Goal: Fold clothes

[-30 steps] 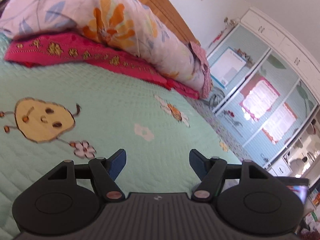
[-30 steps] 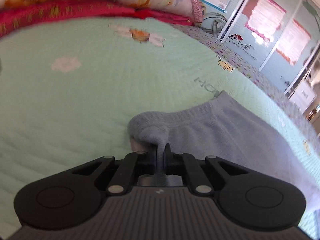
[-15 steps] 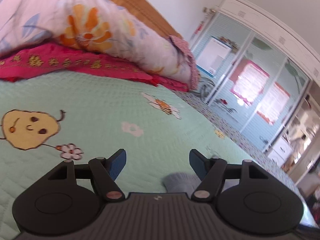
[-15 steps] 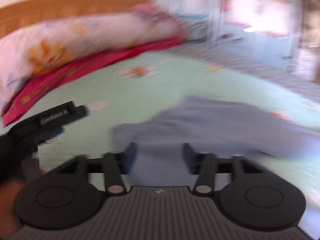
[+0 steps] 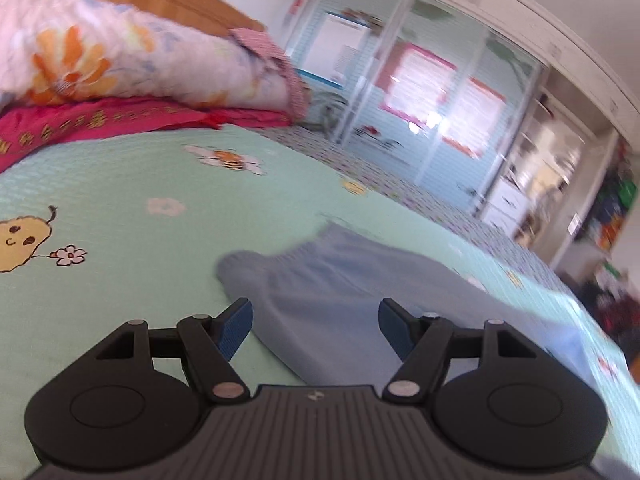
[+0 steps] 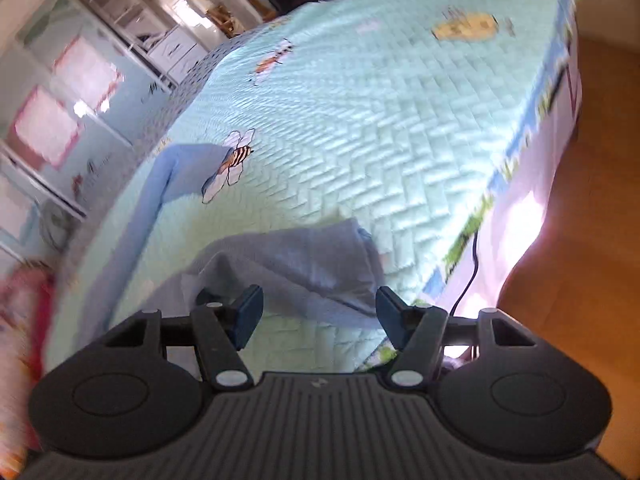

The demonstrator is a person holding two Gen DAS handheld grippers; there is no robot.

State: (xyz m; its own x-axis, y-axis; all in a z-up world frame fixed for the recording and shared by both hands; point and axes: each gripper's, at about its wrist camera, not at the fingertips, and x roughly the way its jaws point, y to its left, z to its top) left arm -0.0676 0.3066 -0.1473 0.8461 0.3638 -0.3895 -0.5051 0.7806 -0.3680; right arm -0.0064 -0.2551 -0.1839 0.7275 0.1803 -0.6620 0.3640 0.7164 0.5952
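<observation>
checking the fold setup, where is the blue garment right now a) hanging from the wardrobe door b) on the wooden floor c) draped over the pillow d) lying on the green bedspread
d: the blue garment lies flat on the green bedspread, in front of the open left tool, well clear of the pillow.

No legible text, number or brand anywhere. Only a small pale logo mark (image 5: 315, 396), no letters, on the ribbed grey gripper body (image 5: 316, 432) in the left wrist view, and its twin (image 6: 319, 384) in the right wrist view. Pink-bordered posters (image 5: 418, 80) on the wardrobe doors (image 5: 360, 92) beyond the bed, too blurred to read.
</observation>
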